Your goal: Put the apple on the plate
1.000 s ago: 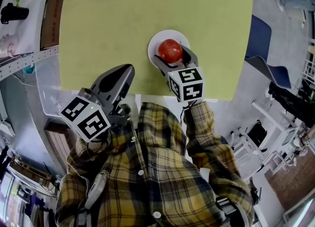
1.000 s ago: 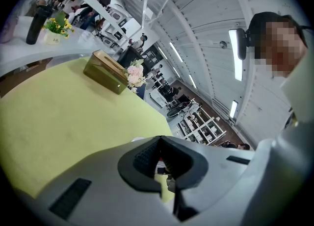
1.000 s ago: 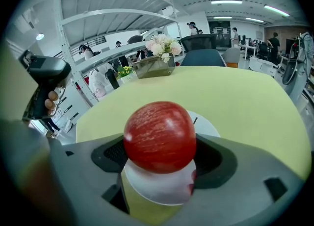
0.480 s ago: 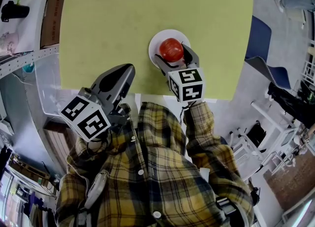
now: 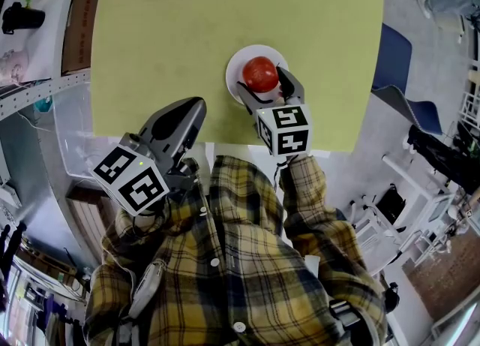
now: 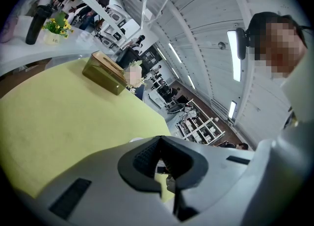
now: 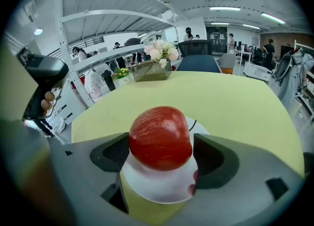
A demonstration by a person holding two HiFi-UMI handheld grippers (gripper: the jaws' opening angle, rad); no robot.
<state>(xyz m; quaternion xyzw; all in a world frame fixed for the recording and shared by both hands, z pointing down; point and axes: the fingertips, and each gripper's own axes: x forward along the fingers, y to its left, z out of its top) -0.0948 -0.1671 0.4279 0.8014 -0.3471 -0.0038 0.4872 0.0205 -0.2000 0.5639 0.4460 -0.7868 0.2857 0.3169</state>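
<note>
While the right gripper (image 7: 162,157) holds the apple (image 7: 160,138), its jaws drawn in narrow against the fruit's sides, the apple sits over the middle of the plate (image 7: 152,189). It is probably touching the plate, though the contact is hard to see. The placing step looks nearly done. The next move calls for parting the jaws gently and backing off the plate without nudging the apple. Well away from the plate, the left gripper (image 5: 192,107) hangs closed and empty.

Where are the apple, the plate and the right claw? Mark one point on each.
apple (image 7: 159,139), right gripper view, middle of its red skin.
plate (image 5: 237,65), head view, bare white rim at its upper left.
right claw (image 5: 261,80), head view, midway between its fingertips, where the apple sits.
</note>
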